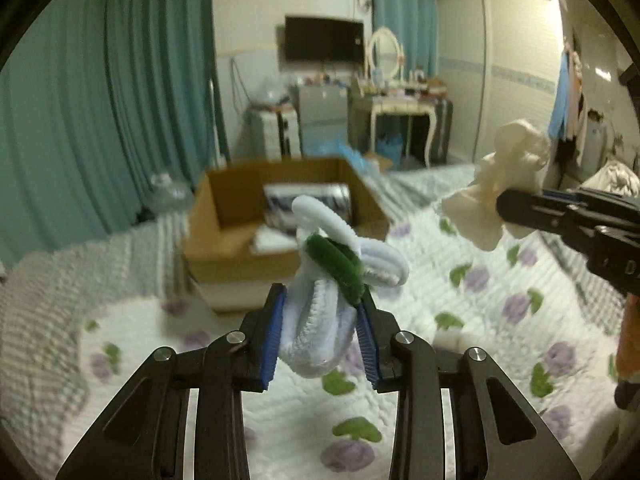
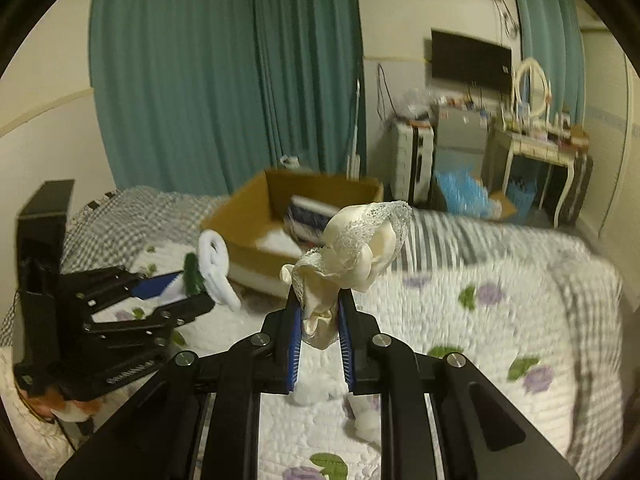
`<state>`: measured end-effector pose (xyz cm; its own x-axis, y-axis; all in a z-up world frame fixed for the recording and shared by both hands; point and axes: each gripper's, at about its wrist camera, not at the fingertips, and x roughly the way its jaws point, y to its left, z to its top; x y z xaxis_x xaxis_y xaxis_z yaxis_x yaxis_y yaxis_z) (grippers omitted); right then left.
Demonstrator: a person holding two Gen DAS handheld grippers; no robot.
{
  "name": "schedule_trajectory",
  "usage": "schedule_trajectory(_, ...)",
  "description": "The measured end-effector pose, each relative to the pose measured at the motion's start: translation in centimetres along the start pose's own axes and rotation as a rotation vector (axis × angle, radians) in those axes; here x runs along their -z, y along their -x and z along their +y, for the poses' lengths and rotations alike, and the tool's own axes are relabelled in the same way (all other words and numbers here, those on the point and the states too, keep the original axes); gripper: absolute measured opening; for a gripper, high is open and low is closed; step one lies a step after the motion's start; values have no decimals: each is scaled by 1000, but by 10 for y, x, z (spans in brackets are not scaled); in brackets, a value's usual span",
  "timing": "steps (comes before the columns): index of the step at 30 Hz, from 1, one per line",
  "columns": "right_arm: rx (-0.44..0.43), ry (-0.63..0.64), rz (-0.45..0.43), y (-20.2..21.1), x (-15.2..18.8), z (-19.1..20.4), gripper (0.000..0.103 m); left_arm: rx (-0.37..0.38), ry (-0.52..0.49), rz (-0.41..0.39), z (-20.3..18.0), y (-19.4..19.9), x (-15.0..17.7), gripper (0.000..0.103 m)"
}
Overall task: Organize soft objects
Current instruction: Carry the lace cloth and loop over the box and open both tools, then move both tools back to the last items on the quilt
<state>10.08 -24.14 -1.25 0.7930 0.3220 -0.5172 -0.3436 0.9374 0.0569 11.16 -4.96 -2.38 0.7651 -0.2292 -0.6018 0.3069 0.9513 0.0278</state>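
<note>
A rolled white sock bundle [image 1: 320, 320] with a dark green band [image 1: 336, 264] around it is pinched between the blue pads of my left gripper [image 1: 322, 300], held up above the bed. My right gripper [image 2: 319, 300] is shut on a cream satin piece with lace trim [image 2: 360, 248], also lifted off the quilt. In the left wrist view the right gripper [image 1: 504, 206] and its cream piece [image 1: 512, 160] hang at the right. The right wrist view shows the left gripper [image 2: 188, 288] with the white bundle [image 2: 216, 268] at the left. An open cardboard box [image 1: 224, 216] stands ahead of both.
The box [image 2: 248, 240] sits on the bed and holds a folded dark-and-white striped item [image 2: 308, 216]. A floral quilt [image 1: 500, 320] covers the bed below. Small white soft pieces [image 2: 368, 420] lie on it. A clear bottle [image 1: 166, 192] stands left of the box. Teal curtains hang behind.
</note>
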Motion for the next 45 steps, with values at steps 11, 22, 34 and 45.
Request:
schedule_trajectory(11,-76,66,-67,-22,-72,41,16,-92,-12,-127,40,34,-74,36)
schedule_trajectory(22,-78,34,99,-161,-66,17,16,-92,-17,-41,77,-81,-72,37)
schedule_trajectory(34,-31,-62,66,-179,-56,-26,80,-155,-18,-85,79,-110,-64,82)
schedule_trajectory(45,62,-42,-105,-27,-91,-26,100,-177,8,-181,53,-11,-78,93)
